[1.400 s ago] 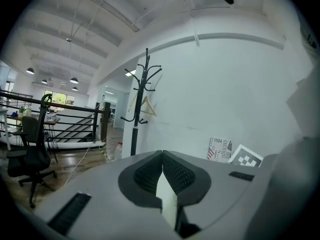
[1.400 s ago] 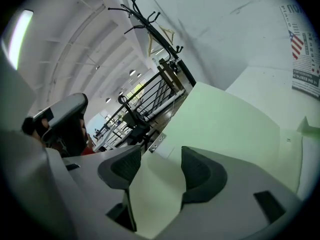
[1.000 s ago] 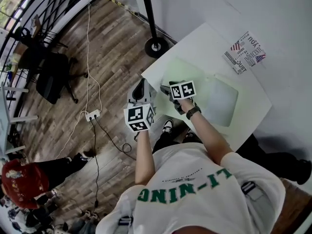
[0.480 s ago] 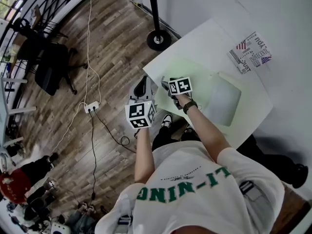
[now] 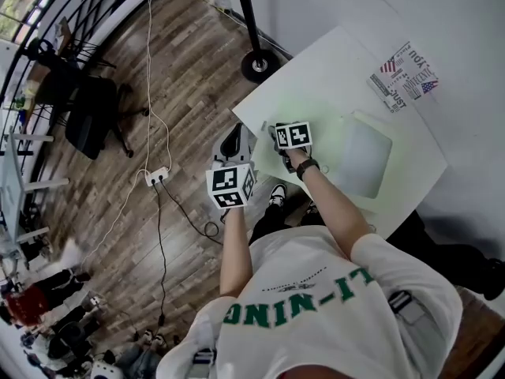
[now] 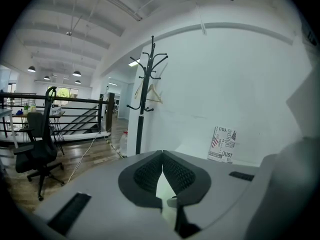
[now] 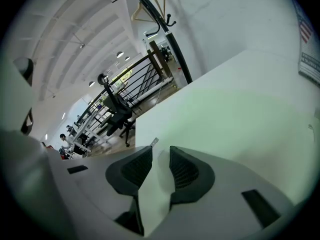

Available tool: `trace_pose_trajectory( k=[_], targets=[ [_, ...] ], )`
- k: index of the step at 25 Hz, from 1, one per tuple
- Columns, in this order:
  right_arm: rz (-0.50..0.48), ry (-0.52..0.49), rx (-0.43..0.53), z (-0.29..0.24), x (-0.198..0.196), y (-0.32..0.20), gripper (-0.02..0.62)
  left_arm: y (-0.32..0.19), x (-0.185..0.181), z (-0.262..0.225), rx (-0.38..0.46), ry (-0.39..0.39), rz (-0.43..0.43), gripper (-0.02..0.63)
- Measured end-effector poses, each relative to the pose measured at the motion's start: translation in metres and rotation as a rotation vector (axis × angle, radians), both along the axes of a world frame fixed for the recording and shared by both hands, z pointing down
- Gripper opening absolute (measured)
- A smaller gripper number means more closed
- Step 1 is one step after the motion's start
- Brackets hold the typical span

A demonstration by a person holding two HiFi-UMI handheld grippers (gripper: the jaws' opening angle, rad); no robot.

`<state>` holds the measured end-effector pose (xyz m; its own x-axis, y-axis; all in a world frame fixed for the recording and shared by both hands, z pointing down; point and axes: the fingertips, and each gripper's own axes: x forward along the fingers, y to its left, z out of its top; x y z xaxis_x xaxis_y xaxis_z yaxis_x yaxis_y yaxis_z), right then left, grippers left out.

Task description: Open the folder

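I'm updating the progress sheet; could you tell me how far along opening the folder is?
Done: the right gripper is at the edge of the folder. In hand: its fingers are closing with that edge between them. Left: lifting the cover; the folder lies flat on the table, unopened.

Both arms are held out in front of the torso, elbows bent. The left forearm [image 5: 234,247] runs close to the body. The right forearm [image 5: 335,208] reaches further out.

We hold the left gripper [image 6: 162,154] close to level, tipped slightly down. Its jaws are together at the tips, with nothing between them.

We hold the right gripper [image 7: 161,149] ahead of the left one and off to its right, pitched steeply down. Its jaws are closing with a narrow gap left, and a corner of the folder [image 7: 230,119] lies between the pads.

Marker cubes face up: left [image 5: 230,186], right [image 5: 293,135].
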<state>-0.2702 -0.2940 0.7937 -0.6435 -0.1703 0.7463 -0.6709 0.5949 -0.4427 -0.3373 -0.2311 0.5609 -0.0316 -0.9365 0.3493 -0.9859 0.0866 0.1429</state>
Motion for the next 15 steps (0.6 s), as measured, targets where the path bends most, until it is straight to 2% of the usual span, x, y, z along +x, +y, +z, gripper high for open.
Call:
trace_pose_trajectory(
  k=[8, 15],
  targets=[
    [0.066, -0.170, 0.104, -0.065, 0.022, 0.002, 0.115, -0.008, 0.030, -0.019, 0.033, -0.026, 0.062, 0.015],
    [0.165, -0.284, 0.141, -0.125, 0.071, -0.003, 0.115, -0.027, 0.083, -0.051, 0.097, -0.046, 0.168, 0.015]
  ],
)
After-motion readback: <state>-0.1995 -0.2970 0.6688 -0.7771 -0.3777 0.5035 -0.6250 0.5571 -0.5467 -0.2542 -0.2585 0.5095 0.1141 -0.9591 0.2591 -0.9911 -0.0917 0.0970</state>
